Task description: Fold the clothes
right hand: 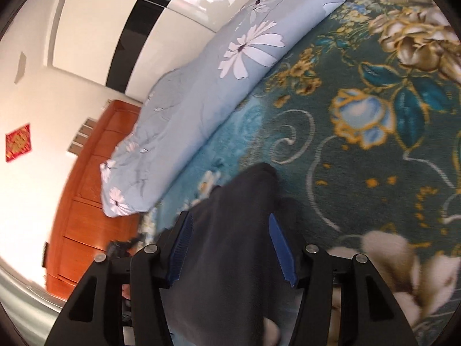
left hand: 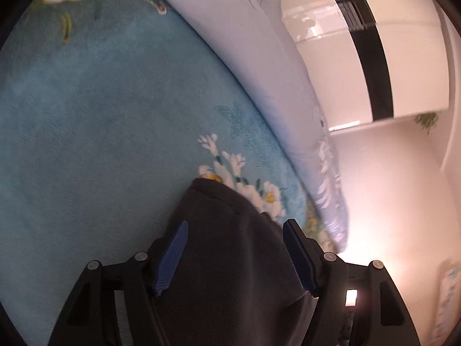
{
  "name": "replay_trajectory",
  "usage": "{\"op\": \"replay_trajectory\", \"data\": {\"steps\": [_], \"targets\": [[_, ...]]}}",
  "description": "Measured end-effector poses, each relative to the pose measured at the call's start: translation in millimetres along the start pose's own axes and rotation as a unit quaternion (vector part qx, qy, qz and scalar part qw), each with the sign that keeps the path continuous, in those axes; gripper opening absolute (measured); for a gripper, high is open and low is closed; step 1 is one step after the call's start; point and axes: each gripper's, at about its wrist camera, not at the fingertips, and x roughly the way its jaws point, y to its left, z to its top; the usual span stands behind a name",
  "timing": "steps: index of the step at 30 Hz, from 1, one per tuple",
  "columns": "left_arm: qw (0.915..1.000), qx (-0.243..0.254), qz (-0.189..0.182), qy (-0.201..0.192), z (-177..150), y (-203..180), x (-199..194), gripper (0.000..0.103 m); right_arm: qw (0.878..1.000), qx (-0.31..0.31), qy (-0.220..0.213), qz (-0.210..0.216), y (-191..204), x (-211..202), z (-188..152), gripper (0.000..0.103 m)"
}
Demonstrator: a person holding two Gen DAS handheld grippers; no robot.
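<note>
Where left view shows wardrobe (left hand: pixel 360 57), right shows orange cabinet (right hand: pixel 95 178), red plaque (right hand: pixel 18 142)

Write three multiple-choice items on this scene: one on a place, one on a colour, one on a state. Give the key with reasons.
1. Where does the floral pillow lie?
A. on the floor
B. along the blanket's edge
C. in the wardrobe

2. What colour is the garment?
A. dark grey
B. red
C. white

3. How do the left tongs stand?
A. clamped flat, nothing between
B. out of view
C. apart, with the garment between the pads

Key: 1 B, the pillow borders the teal blanket; 2 A, the cloth looks dark grey in both views; 3 C, the blue pads flank the cloth.
</note>
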Motion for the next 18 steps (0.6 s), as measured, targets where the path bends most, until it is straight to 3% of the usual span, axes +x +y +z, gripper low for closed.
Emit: {"op": "replay_trajectory", "data": {"steps": [3,6,10,14,15,16,18], "targets": [[0.9973,0.060,0.043,-0.001,-11,-6,-14,0.072,1.000,0.001,0.020,-0.001,-15,-5,-15,0.057],[0.9887,0.115,0.096,-0.002,-20,-8,-24,0.073,0.999,-0.008,0.042,-0.001,-23,-4,-29,0.057],[0.9874,0.120,0.098,0.029,-23,-2,-10,0.073,0.999,0.005,0.051,0.007,-25,7,-34,0.057],[0.9850,0.143,0.091,0.030,-27,-10,-5,0.070,0.999,0.012,0.051,0.013,-24,10,-35,0.057],[0.9830,0.156,0.094,0.024,-28,-13,-5,0.054,0.998,0.013,0.051,0.015,-24,11,-36,0.057],[0.9802,0.167,0.104,0.023,-29,-17,-5,0.030,0.998,0.015,0.051,0.016,-24,12,-36,0.057],[0.9773,0.180,0.111,0.014,-31,-21,-7,0.011,0.998,0.018,0.051,0.019,-23,14,-37,0.057]]}}
